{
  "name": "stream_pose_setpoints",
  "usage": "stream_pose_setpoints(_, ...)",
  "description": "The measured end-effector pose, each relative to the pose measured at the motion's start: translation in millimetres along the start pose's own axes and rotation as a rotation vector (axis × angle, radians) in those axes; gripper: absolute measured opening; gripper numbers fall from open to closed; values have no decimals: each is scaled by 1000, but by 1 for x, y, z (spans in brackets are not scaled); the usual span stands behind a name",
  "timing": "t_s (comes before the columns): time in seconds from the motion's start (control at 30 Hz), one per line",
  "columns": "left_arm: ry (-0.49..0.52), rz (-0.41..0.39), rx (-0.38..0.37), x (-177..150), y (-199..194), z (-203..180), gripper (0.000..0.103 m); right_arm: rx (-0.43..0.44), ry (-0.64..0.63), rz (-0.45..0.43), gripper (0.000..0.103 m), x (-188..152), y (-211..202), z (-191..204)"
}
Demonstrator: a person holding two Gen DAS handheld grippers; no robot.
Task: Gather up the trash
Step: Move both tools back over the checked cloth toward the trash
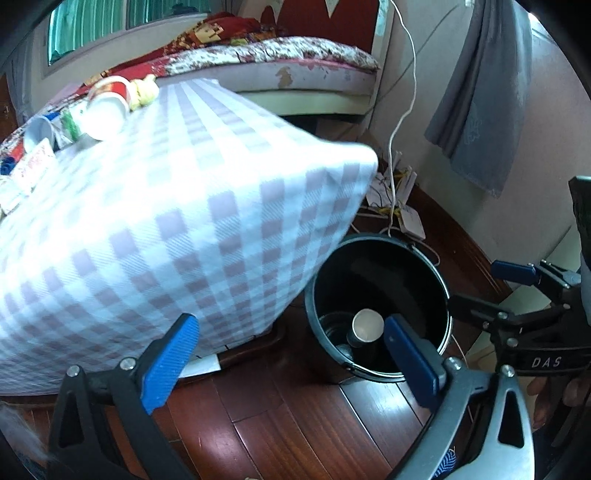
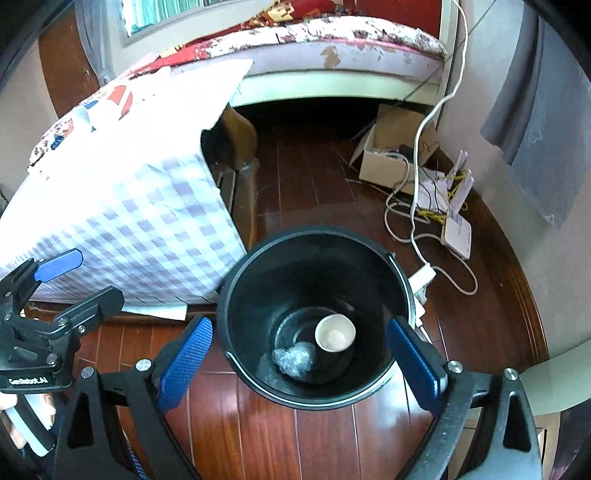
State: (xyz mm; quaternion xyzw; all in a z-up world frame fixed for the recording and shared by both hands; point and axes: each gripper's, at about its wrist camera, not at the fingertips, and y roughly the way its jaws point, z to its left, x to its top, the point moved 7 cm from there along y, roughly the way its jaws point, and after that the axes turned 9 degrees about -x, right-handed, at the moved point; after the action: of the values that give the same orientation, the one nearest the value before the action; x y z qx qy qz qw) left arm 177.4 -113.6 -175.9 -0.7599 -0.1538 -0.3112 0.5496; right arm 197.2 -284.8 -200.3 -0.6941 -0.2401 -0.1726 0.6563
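A black bucket (image 1: 369,266) (image 2: 295,266) stands on the wooden floor beside a table draped in a checked cloth (image 1: 207,206) (image 2: 147,221). Inside it lie a white paper cup (image 1: 367,325) (image 2: 335,332) and a crumpled clear wrapper (image 2: 293,360). My left gripper (image 1: 290,360) (image 2: 79,284) hangs open and empty above the bucket's left side, near the cloth. Directly over the bucket, my right gripper (image 2: 299,362) (image 1: 491,288) is open with nothing between its blue pads. On the tabletop lie a red-and-white paper cup (image 1: 110,99), another cup (image 1: 38,131) and wrappers (image 1: 35,166).
A bed with a patterned cover (image 1: 280,55) (image 2: 332,33) stands behind the table. White cables and a router (image 2: 456,232) (image 1: 410,218) trail on the floor at the right, beside an open cardboard box (image 2: 391,147). A grey cloth (image 1: 476,103) hangs on the right wall.
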Motion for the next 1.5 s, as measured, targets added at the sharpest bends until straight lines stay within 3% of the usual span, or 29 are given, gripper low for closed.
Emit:
stream_pose_setpoints(0.27, -14, -65, 37, 12, -43, 23, 101, 11, 1, -98, 97, 25, -30, 23)
stream_pose_setpoints(0.5, -46, -134, 106, 25, -70, 59, 101, 52, -26, -180, 97, 57, -53, 71)
stream_pose_setpoints(0.67, -109, -213, 145, 34, -100, 107, 101, 106, -89, -208, 97, 81, -57, 118)
stream_pose_setpoints(0.83, -169, -234, 224, 36, -117, 165, 97, 148, -130, -253, 97, 108, -63, 165)
stream_pose_setpoints(0.9, -201, -239, 254, 36, -121, 187, 94, 187, -143, -233, 102, 119, -56, 185)
stream_pose_setpoints(1.03, -284, -260, 285, 38, -125, 233, 87, 224, -141, -201, 102, 137, -41, 215)
stream_pose_setpoints(1.13, -312, -255, 305, 43, -120, 259, 83, 171, -171, -229, 102, 154, -37, 229)
stream_pose_setpoints(1.23, -333, -250, 321, 49, -117, 281, 83, 164, -172, -190, 102, 172, -25, 242)
stream_pose_setpoints(1.5, -380, -226, 315, 72, -98, 320, 83, 149, -198, -194, 102, 210, 2, 272)
